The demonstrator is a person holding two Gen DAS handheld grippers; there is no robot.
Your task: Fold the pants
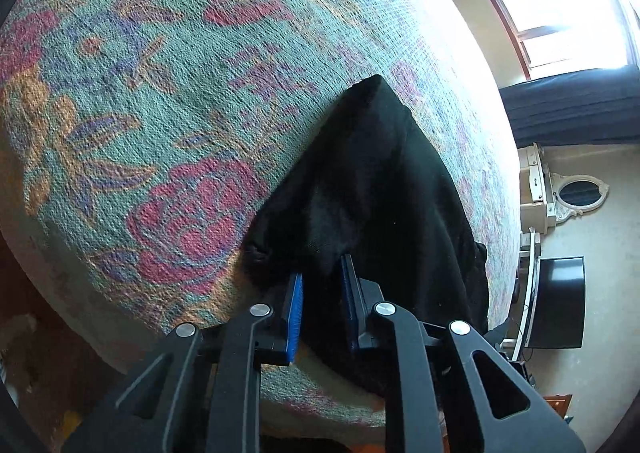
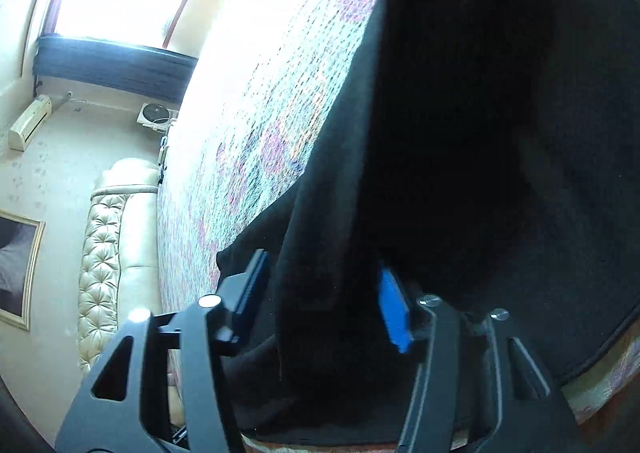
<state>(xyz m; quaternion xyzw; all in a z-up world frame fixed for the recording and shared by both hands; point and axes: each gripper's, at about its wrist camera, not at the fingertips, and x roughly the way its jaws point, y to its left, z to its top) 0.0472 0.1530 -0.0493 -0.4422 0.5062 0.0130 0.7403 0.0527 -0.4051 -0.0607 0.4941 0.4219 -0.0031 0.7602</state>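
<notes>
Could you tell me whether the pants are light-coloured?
No, the pants lying on the floral bedspread are black.

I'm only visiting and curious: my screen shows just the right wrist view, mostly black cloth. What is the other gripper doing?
Observer: The left gripper is shut on an edge of the black pants.
Operator: Where does the cloth go from there?
Observer: It narrows away from that gripper to a point, lying on a flowered cover.
Operator: Anything else over there?
Observer: A dark flat screen shows past the cover's edge.
</notes>
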